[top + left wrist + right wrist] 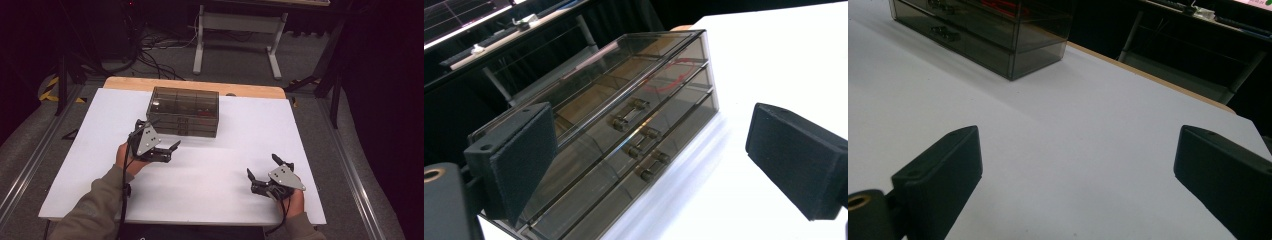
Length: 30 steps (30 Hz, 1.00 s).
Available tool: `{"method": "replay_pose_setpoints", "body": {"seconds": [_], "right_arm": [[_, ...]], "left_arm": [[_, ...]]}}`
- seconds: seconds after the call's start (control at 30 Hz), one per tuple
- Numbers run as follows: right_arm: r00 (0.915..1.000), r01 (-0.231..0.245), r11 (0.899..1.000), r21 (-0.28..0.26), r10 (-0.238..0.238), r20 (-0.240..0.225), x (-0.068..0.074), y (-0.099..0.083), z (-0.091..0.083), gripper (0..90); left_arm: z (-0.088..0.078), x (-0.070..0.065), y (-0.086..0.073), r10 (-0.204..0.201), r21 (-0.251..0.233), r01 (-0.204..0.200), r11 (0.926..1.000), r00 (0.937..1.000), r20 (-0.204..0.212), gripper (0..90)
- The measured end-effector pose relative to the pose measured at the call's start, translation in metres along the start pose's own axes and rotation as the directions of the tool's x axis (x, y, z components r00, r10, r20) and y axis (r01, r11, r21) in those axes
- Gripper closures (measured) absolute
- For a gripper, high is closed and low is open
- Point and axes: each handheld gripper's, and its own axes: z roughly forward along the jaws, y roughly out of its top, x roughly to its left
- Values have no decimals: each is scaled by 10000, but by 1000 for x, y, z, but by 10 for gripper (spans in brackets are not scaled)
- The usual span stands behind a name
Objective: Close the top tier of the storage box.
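Left tongs (161,141) wide open, empty, just before the smoked drawer box (185,111) — right tongs (266,171) likewise agape, empty.

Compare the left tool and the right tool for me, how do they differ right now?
The left tool sits close to the smoky drawer box, aimed at its drawer handles; the right tool rests far from the box, near the white table's front right corner, facing bare surface. The left tool lies farther up the table than the right tool. Both are open, holding nothing.
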Motion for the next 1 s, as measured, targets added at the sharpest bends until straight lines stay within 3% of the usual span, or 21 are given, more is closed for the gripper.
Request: {"method": "replay_pose_setpoints", "body": {"seconds": [1.0], "right_arm": [[10000, -8, 10000, -14, 8, -23, 1, 0, 0, 60]], "left_arm": [[-24, -2, -11, 452, 119, -454, 9989, 9989, 146, 69]]}}
